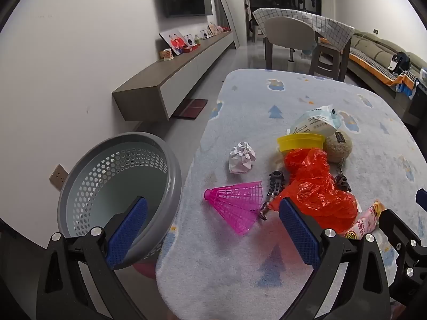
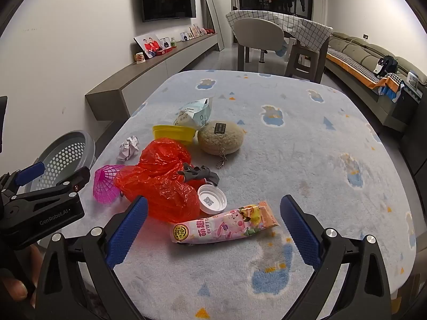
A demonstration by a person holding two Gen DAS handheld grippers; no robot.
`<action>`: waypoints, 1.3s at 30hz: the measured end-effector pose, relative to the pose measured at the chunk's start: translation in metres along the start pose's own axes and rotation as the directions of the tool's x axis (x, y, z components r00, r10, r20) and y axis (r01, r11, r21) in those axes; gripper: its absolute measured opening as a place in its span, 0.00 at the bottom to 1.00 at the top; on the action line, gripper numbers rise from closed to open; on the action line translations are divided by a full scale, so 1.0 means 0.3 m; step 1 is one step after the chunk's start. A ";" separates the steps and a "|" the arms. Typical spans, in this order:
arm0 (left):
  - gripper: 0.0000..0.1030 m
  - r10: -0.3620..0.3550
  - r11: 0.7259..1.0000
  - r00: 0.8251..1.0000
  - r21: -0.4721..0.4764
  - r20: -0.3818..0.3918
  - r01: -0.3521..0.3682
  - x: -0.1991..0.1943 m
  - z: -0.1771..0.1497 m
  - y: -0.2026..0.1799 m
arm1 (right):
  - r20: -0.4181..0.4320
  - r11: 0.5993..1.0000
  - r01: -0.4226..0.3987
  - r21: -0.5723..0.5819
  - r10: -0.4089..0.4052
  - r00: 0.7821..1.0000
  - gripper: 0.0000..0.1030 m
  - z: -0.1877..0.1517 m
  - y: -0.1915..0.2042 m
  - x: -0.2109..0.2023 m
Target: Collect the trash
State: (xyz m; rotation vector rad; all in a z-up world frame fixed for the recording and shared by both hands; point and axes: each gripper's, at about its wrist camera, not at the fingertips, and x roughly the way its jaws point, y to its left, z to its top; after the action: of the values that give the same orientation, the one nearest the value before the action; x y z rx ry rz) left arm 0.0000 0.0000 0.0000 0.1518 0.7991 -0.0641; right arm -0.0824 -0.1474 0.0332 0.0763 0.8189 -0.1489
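Note:
A grey perforated bin (image 1: 117,176) stands off the table's left edge; it also shows in the right wrist view (image 2: 66,157). On the table lie a red plastic bag (image 1: 317,186) (image 2: 162,181), a crumpled paper ball (image 1: 241,158) (image 2: 129,148), a pink snack wrapper (image 2: 226,225) (image 1: 365,220), a white bottle cap (image 2: 212,198) and a pale blue packet (image 1: 317,122) (image 2: 196,112). My left gripper (image 1: 213,226) is open and empty, between bin and bag. My right gripper (image 2: 213,226) is open and empty, just in front of the wrapper.
Also on the table are a pink shuttlecock (image 1: 237,202), a yellow bowl (image 2: 173,132), a beige plush keychain (image 2: 220,137), a grey hair tie (image 2: 200,173) and a dark beaded item (image 1: 275,186). A wall shelf (image 1: 170,80), chairs and a sofa stand beyond.

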 end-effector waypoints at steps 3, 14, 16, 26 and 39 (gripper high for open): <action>0.94 -0.003 1.000 1.000 -0.002 0.003 0.003 -0.001 0.000 0.000 | -0.004 1.000 -0.003 0.002 0.003 1.000 0.92 0.000 0.000 0.000; 0.94 -0.004 1.000 1.000 -0.004 -0.001 0.004 0.000 0.000 0.001 | -0.002 1.000 -0.002 0.000 0.002 1.000 0.92 0.000 0.001 -0.003; 0.94 -0.003 1.000 1.000 -0.003 -0.001 0.003 0.001 0.000 0.000 | -0.003 1.000 -0.002 0.000 0.002 1.000 0.92 0.001 0.001 -0.003; 0.94 -0.018 1.000 1.000 -0.006 0.002 0.018 0.001 0.001 0.000 | -0.005 1.000 0.001 0.001 -0.001 1.000 0.92 0.001 0.000 0.000; 0.94 -0.016 1.000 1.000 -0.004 0.007 0.016 -0.005 0.002 0.005 | -0.007 1.000 0.001 0.005 -0.001 1.000 0.92 0.001 -0.004 0.004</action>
State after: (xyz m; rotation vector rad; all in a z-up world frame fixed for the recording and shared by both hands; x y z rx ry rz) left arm -0.0003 0.0015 0.0017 0.1414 0.7937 -0.0784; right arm -0.0816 -0.1488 0.0324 0.0809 0.8258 -0.1512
